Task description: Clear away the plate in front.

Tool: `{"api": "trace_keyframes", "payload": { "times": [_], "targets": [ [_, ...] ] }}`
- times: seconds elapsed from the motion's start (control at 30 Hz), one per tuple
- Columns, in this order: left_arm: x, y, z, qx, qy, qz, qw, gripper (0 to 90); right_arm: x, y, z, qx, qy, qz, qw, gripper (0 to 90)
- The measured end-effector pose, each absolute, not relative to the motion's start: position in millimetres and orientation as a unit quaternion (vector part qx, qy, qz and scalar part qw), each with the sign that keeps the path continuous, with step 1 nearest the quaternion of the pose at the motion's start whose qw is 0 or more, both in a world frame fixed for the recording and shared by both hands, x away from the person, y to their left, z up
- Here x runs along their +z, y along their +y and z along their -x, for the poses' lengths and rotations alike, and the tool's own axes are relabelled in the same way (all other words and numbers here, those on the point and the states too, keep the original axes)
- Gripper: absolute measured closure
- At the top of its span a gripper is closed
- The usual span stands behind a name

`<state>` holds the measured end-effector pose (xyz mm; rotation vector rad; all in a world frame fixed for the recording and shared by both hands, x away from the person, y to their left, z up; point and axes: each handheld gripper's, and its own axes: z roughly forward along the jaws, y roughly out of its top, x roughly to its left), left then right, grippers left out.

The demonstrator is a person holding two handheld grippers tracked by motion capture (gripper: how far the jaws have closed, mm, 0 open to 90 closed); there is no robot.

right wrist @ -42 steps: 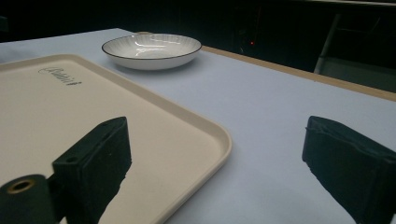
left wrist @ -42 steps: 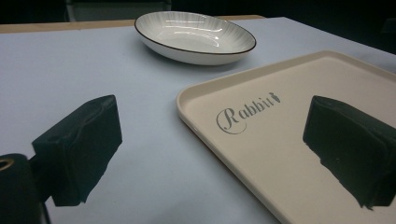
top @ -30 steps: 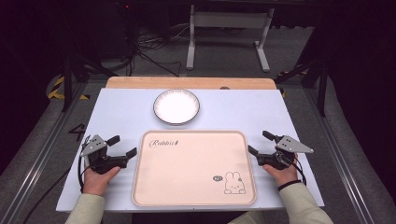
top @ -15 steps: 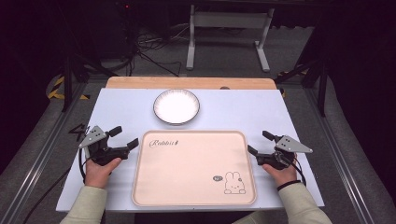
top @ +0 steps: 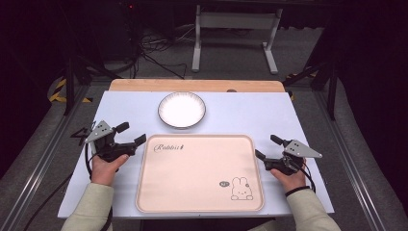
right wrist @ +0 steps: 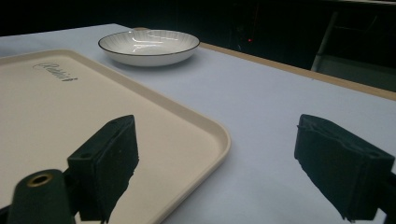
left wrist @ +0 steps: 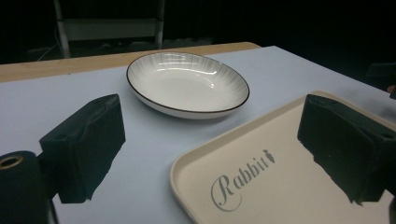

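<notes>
A white ribbed plate (top: 182,109) sits at the far middle of the table. Nearer me lies a beige tray (top: 192,178) printed with "Rabbit" and a small bunny. My left gripper (top: 131,133) is held open just left of the tray's far left corner, nothing between its jaws. In the left gripper view, the left gripper (left wrist: 210,126) looks across the tray corner (left wrist: 289,186) toward the plate (left wrist: 187,84). My right gripper (top: 266,147) rests open beside the tray's right edge. In the right gripper view, the right gripper (right wrist: 219,149) straddles the tray rim (right wrist: 70,107), with the plate (right wrist: 148,45) far off.
The pale blue table top (top: 269,115) has a wooden strip (top: 197,85) along its far edge. Beyond it are a dark floor with cables (top: 144,53) and a metal stand (top: 235,33). Bare table lies to either side of the plate.
My left gripper has lifted and moved forward and right, toward the tray's far left corner. The right gripper, plate and tray have stayed put.
</notes>
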<state>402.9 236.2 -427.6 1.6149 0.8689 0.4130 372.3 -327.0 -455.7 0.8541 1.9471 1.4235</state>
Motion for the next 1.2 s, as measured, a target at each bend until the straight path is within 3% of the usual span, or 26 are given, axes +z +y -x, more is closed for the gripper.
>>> {"api": "trace_keyframes", "payload": {
  "times": [0.67,1.2],
  "targets": [
    [-415.3,208.7,-450.6,0.162,0.362,-0.711,0.581,7.0,-455.7,-327.0,-372.5,0.533,0.728,-0.322,0.287,13.9],
    [-410.1,203.3,-479.7,0.167,0.39,-0.711,0.561,7.6,-455.6,-327.2,-372.8,0.533,0.728,-0.322,0.287,13.9]
  ]
}}
